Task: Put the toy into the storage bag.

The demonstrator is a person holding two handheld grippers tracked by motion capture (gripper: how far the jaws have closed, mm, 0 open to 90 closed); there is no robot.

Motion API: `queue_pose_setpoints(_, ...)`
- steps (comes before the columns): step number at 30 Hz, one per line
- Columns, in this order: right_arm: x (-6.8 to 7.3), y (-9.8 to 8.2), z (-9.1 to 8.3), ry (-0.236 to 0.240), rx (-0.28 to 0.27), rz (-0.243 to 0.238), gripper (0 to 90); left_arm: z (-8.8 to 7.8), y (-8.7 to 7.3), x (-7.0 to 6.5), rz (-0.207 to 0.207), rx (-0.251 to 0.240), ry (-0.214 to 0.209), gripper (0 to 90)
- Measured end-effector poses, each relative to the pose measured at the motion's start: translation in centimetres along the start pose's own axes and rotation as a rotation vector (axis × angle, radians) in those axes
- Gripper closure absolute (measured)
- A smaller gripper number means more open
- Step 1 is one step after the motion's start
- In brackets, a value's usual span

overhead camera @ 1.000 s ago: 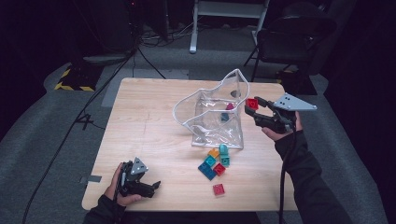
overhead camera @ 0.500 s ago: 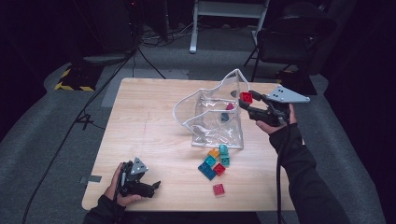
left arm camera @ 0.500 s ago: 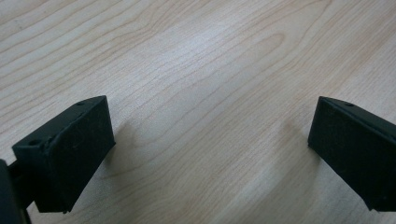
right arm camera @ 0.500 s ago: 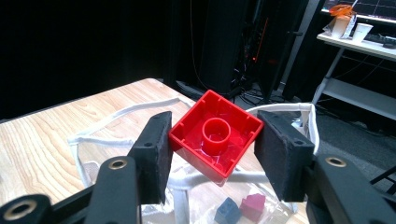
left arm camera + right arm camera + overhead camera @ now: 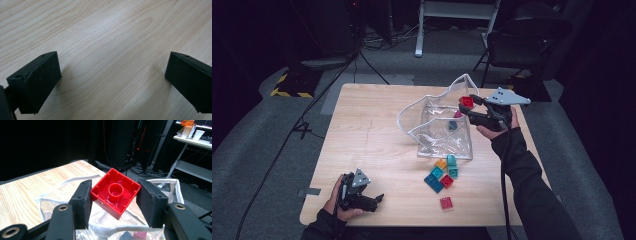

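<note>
High view: we hold the red block [image 5: 467,101] in the right gripper [image 5: 469,107] above the open mouth of the clear bag [image 5: 443,131], near the tabletop's [image 5: 372,130] right edge. We should centre the block over the opening before releasing it. The left gripper [image 5: 377,199] rests near the front left corner.

Left gripper view: its jaws stand wide apart over bare wood, holding nothing.

Right gripper view: both pads [image 5: 82,200] clamp the block's sides, hollow underside facing us, a detail the high view lacks.
</note>
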State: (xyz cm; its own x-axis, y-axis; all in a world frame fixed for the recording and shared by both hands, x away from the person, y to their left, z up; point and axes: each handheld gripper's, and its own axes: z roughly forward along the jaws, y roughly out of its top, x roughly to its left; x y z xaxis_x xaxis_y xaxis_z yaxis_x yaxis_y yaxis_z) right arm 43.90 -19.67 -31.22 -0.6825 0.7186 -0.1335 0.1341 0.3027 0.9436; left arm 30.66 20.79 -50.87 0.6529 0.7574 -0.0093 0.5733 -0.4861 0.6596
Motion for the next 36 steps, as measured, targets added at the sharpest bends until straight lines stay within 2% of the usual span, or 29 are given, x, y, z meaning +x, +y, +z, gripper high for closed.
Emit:
queue_pose_setpoints(13, 0.1, 0.1, 1.8, -0.001, 0.034, 0.008, 47.8, 0.0, 0.0, 0.0, 0.000, 0.000, 0.000, 0.5)
queue_pose_setpoints(25, -0.2, -0.3, 3.1, -0.009, 0.074, 0.035, 47.5, 0.0, 0.0, 0.0, 0.000, 0.000, 0.000, 0.6)
queue_pose_setpoints(29, -0.3, -0.3, 3.1, -0.019, 0.083, 0.040, 43.0, 0.0, 0.0, 0.0, 0.000, 0.000, 0.000, 0.5)
queue_pose_setpoints(36, -0.2, -0.1, 2.4, -0.022, 0.068, 0.024, 43.5, 0.0, 0.0, 0.0, 0.000, 0.000, 0.000, 0.5)
